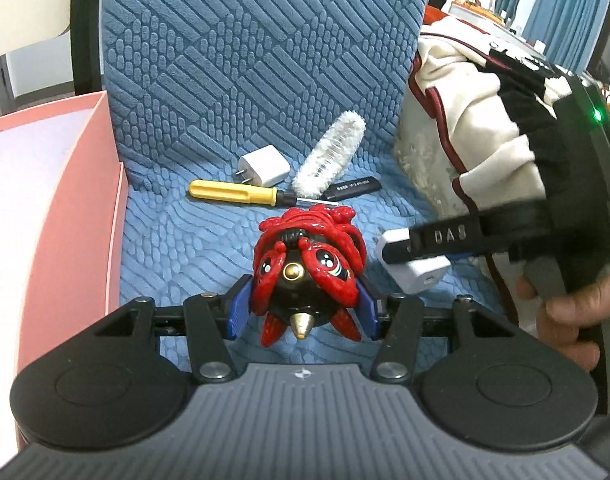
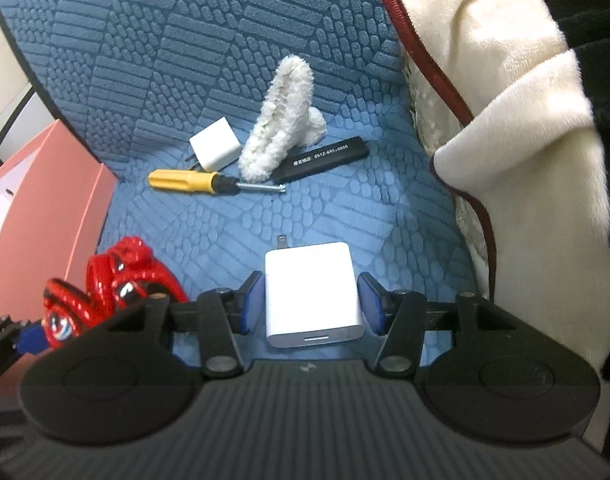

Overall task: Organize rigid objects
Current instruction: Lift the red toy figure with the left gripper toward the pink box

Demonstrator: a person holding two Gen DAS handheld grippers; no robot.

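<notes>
Left gripper (image 1: 303, 308) clamping red toy (image 1: 307, 264), right gripper (image 2: 313, 304) grasping white charger (image 2: 311, 292), blue cushion (image 2: 185, 60)

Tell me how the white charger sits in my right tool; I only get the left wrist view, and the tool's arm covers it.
Observer: The white plug-in charger block sits squarely between the right tool's blue pads, with its metal prong pointing away from the camera.
Operator: Is the fluffy white brush one straight piece?
Observer: No. From the right wrist, a shorter second lobe sticks out behind it.
Operator: Can you read the flat black stick?
Observer: Partly. Its white print shows a few characters, then a long number.
</notes>
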